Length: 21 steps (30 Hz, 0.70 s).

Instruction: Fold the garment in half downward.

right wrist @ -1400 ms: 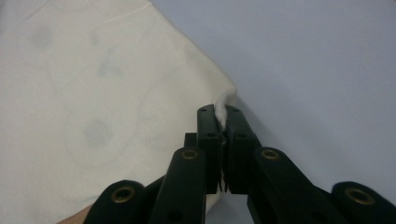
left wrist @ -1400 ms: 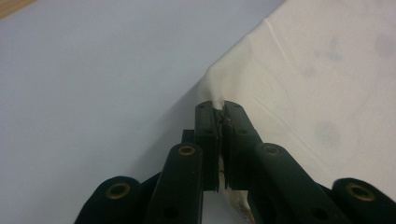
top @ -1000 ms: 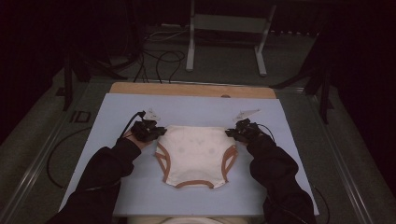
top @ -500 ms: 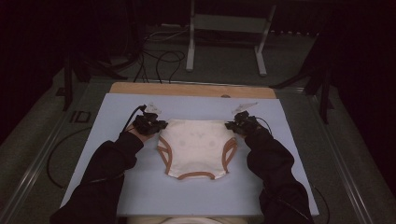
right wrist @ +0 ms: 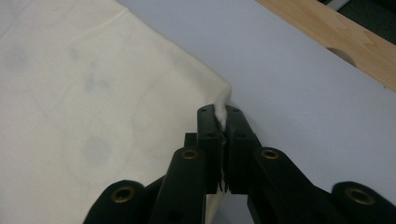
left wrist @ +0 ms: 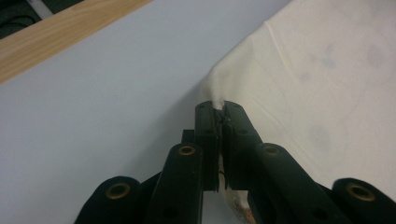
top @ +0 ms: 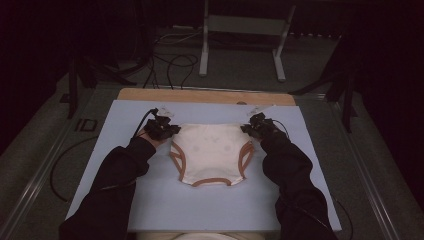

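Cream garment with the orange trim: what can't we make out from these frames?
- Pinched waist corners: the shut jaws of the left gripper and right gripper cover the cloth they clamp.
- Cream garment, faint grey print: high view too small and dim; in the gripper views it blurs into smudges.
- Underside and any back layer: flat on the blue mat, hidden by its own top layer.
- Orange trim: largely cut off by the bottom frame edge in both gripper views.
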{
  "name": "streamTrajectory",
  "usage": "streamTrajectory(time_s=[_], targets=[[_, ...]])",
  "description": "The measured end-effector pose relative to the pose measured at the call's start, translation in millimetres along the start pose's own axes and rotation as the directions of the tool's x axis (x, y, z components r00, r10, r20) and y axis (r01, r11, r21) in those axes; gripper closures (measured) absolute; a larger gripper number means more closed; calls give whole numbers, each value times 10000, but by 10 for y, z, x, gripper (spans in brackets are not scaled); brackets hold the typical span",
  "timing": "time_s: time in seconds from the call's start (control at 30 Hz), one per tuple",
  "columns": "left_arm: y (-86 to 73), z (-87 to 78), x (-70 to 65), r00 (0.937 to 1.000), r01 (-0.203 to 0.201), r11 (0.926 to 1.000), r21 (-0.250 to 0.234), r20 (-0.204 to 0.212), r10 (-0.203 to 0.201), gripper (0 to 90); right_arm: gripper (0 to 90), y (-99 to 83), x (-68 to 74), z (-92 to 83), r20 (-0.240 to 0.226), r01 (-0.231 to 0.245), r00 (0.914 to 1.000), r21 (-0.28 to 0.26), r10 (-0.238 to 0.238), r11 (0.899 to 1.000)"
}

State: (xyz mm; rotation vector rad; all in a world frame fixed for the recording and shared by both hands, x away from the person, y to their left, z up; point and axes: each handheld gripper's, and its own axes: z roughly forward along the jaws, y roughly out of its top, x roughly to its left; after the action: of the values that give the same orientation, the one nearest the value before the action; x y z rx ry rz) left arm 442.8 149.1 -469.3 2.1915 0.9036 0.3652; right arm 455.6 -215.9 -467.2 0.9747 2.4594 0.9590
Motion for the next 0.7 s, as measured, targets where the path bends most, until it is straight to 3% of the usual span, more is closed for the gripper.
streamTrajectory(time_s=[0.2, 0.7], targets=[[4, 119, 110, 9996, 288, 9996, 21, 69, -288, 863, 873, -5, -58, 81, 101, -144, 9998, 61, 144, 9999], [-79, 336, 181, 9973, 725, 9965, 410, -88, -722, 863, 872, -141, -166, 372, -8, -620, 9981, 343, 621, 9975]])
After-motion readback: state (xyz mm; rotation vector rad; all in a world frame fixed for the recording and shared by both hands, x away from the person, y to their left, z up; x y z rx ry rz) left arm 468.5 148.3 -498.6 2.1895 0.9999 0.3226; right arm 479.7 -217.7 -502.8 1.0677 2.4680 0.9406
